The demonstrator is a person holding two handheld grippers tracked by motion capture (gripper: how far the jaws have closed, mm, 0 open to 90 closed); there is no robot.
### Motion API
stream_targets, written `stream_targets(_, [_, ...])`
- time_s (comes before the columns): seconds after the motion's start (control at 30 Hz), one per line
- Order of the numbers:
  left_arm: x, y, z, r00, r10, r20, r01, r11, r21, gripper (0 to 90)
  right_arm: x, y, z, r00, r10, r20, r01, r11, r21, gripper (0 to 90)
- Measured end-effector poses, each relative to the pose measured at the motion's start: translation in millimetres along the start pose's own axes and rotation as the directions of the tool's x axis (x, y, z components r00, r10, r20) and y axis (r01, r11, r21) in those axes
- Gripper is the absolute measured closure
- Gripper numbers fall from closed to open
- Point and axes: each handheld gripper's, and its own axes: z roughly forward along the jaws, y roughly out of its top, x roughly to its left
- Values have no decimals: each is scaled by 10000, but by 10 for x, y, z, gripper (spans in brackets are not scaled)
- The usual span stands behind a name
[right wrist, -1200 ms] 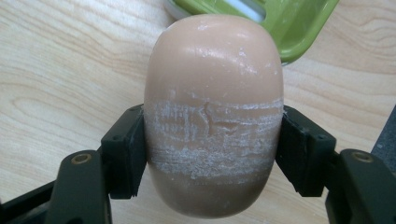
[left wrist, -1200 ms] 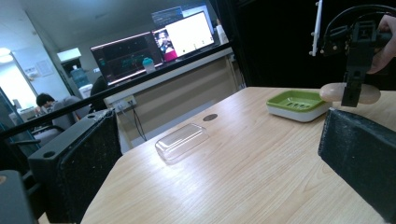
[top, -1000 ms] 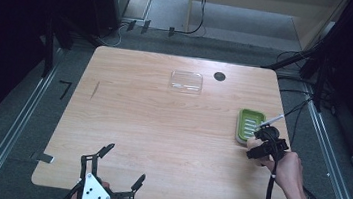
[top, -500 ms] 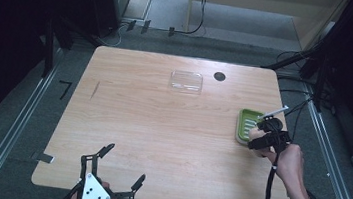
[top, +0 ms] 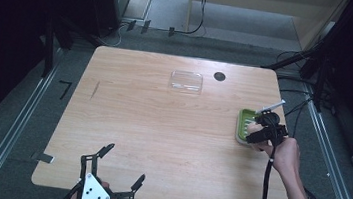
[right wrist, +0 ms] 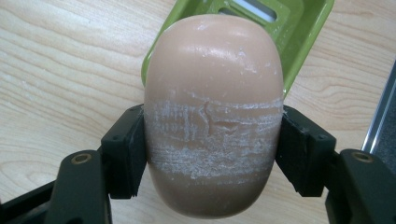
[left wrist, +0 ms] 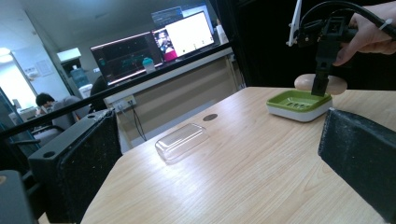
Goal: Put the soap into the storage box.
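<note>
My right claw (right wrist: 212,158) is pinching the soap bar (right wrist: 212,112). In the right gripper view the two black pads press its flanks at 9 and 3 o'clock, across a band of whitish scuff marks. The bar is peach-coloured and egg-shaped. Its rounded end bulges out toward 12 o'clock past the pads, and its near end hangs below them toward 6.

Right past the bar's far end, at 12 to 1 o'clock, is the green soap dish (right wrist: 303,28). Its rim and a slotted bit of the floor peek out; the bar overlaps its near edge in that view. I can't tell whether the bar touches the dish. In the left gripper view the soap looks held a bit above the dish's far side, the claw pointing down at it.

High view: right claw (top: 256,134) sits at the table's (top: 159,143) 3 o'clock edge, and the dish (top: 244,118) is just at its 11 o'clock, hard against the table edge.

My left claw (top: 119,166) is at the table's near edge, about 7 o'clock, jaws spread wide with nothing between them. It's well apart from soap and dish.

Farther out, toward 12 o'clock on the table, is a clear plastic lid (top: 186,81), lying flat. Just to its right there's a dark round hole (top: 219,76) in the tabletop.
</note>
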Motion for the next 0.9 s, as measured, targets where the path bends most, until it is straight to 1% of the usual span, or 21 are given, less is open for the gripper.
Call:
stream_targets(0.07, [0,0,0,10000,0,4,0,10000,0,0,-5,23,0,10000,-45,28,45,10000,-48,336])
stream_targets(0.23, [-2,0,1,10000,2,18,-2,10000,-13,0,-13,81,4,10000,51,-21,-51,9999,-114,336])
stream_targets(0.37, [-1,0,-1,10000,2,1,-2,10000,5,0,-23,109,13,10000,34,-37,-35,9999,-163,336])
stream_targets(0.47, [-1,-1,0,10000,11,18,-11,10000,8,0,-35,149,21,9999,163,-58,-164,9996,-212,336])
stream_targets(0.53, [-1,-1,1,10000,11,15,-11,10000,1,0,-50,170,29,9999,113,-100,-116,9997,-234,336])
stream_targets(0.6, [-1,-1,1,10000,6,14,-6,10000,10,0,-52,190,36,9997,213,-95,-215,9995,-226,336])
stream_targets(0.73, [-2,0,1,10000,39,34,-39,10000,23,0,-77,231,58,9996,258,-125,-261,9993,-267,336])
stream_targets(0.77, [-2,0,1,10000,39,34,-39,10000,23,0,-76,241,68,9992,351,-169,-357,9989,-320,336])
stream_targets(0.9, [-2,-1,1,10000,10,12,-10,10000,22,0,-96,279,111,9992,373,-142,-377,9989,-292,336])
